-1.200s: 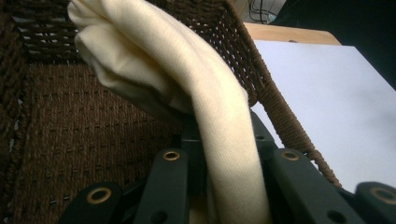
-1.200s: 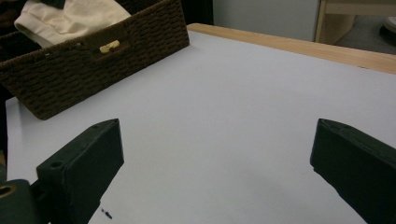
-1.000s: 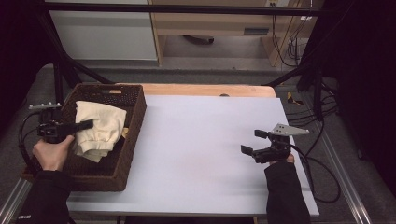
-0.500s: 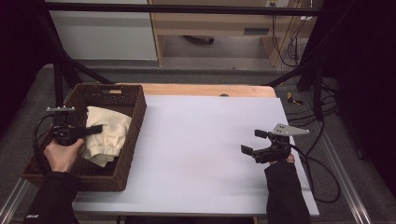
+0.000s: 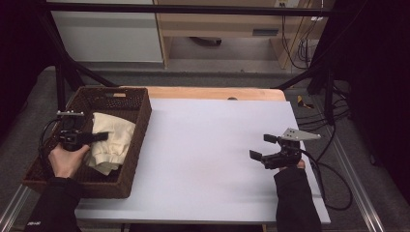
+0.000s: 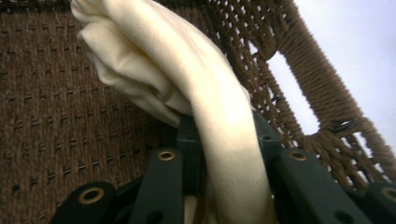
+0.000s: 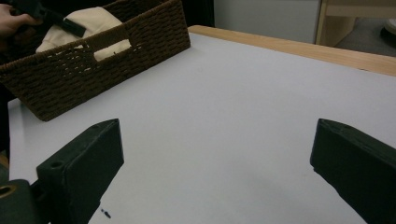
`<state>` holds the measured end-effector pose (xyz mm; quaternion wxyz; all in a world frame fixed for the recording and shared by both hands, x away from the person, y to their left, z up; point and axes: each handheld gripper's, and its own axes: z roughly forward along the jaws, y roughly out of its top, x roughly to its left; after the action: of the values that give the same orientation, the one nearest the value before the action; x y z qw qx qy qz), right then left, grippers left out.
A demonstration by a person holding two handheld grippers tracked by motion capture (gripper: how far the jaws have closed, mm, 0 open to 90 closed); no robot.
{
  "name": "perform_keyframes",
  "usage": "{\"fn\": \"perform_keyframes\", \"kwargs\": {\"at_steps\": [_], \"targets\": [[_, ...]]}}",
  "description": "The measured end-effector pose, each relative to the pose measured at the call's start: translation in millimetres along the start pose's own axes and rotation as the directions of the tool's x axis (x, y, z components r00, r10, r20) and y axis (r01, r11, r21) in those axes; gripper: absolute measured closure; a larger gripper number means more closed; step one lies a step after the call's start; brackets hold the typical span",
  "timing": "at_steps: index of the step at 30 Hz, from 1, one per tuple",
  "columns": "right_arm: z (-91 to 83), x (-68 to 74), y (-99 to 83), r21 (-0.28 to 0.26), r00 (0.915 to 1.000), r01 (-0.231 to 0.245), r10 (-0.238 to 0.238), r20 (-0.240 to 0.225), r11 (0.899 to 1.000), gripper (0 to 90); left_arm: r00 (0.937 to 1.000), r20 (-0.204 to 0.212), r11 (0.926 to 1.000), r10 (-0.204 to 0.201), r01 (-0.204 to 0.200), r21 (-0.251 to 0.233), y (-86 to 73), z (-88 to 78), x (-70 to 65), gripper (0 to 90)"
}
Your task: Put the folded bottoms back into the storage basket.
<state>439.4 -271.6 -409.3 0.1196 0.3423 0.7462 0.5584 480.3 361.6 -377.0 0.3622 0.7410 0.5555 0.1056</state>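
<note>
The left gripper [image 5: 99, 137] is clamped on a fold of the cream-coloured soft cloth [image 5: 110, 140], its jaws pinching the fabric inside the dark brown woven wicker basket [image 5: 130, 159], which sits at the table's left edge with its handle slot facing the open surface. In the left gripper view the cloth [image 6: 187, 84] rises bunched between the jaws, close against the basket's woven wall [image 6: 299, 65]. The right gripper [image 5: 263, 147] rests near the table's right edge with its jaws spread wide and nothing between them. Between basket and right gripper the pale grey table sheet [image 5: 208, 145] lies bare, a light wooden strip [image 5: 212, 93] along its far edge. Beyond stand black frame posts [image 5: 60, 77], trailing cables [image 5: 333, 121] and a white cabinet [image 5: 106, 34].
</note>
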Motion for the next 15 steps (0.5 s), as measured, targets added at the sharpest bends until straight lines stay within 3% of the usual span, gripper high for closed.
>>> {"fn": "perform_keyframes", "kwargs": {"at_steps": [1,3,4,6,7,10,11,12,15], "targets": [[-0.1,0.0,0.1,-0.001,1.0000,-0.001,0.001,0.000,1.000,3.0,0.9998,-0.021,1.0000,0.001,-0.001,-0.009,0.0,-0.9,0.1,64.2],[-0.1,0.0,0.1,-0.002,1.0000,-0.001,0.001,0.000,1.000,3.0,0.9977,-0.066,0.9981,-0.017,0.013,-0.060,-0.6,-5.4,1.3,47.3],[-0.1,-0.1,0.0,0.000,1.0000,0.000,0.000,0.000,1.000,3.0,0.9922,-0.121,0.9971,-0.031,0.022,-0.072,-1.2,-7.2,3.2,32.2],[0.0,-0.1,0.0,0.000,1.0000,0.000,0.000,0.000,1.000,3.0,0.9887,-0.145,0.9964,-0.038,0.026,-0.080,-1.7,-7.8,4.5,18.7],[0.1,-0.1,0.0,0.001,1.0000,0.000,0.000,0.000,1.000,3.0,0.9832,-0.175,0.9954,-0.050,0.035,-0.089,-1.7,-9.7,5.8,13.8],[0.2,-0.1,0.0,0.001,1.0000,-0.001,0.001,0.001,1.000,3.0,0.9773,-0.208,0.9925,-0.040,0.015,-0.121,-2.2,-16.8,5.8,10.6],[0.3,0.0,0.0,0.002,1.0000,-0.001,0.001,0.001,1.000,3.0,0.9760,-0.215,0.9883,-0.034,0.000,-0.153,-2.4,-22.7,4.5,8.3],[0.3,0.0,-0.1,0.002,1.0000,-0.001,0.001,0.000,1.000,3.0,0.9760,-0.215,0.9883,-0.034,0.000,-0.153,-2.4,-22.7,4.5,7.7],[0.2,0.0,0.0,0.000,1.0000,0.000,0.000,0.000,1.000,3.0,0.9776,-0.209,0.9791,-0.025,-0.018,-0.203,-2.6,-31.6,2.4,4.2]]}}
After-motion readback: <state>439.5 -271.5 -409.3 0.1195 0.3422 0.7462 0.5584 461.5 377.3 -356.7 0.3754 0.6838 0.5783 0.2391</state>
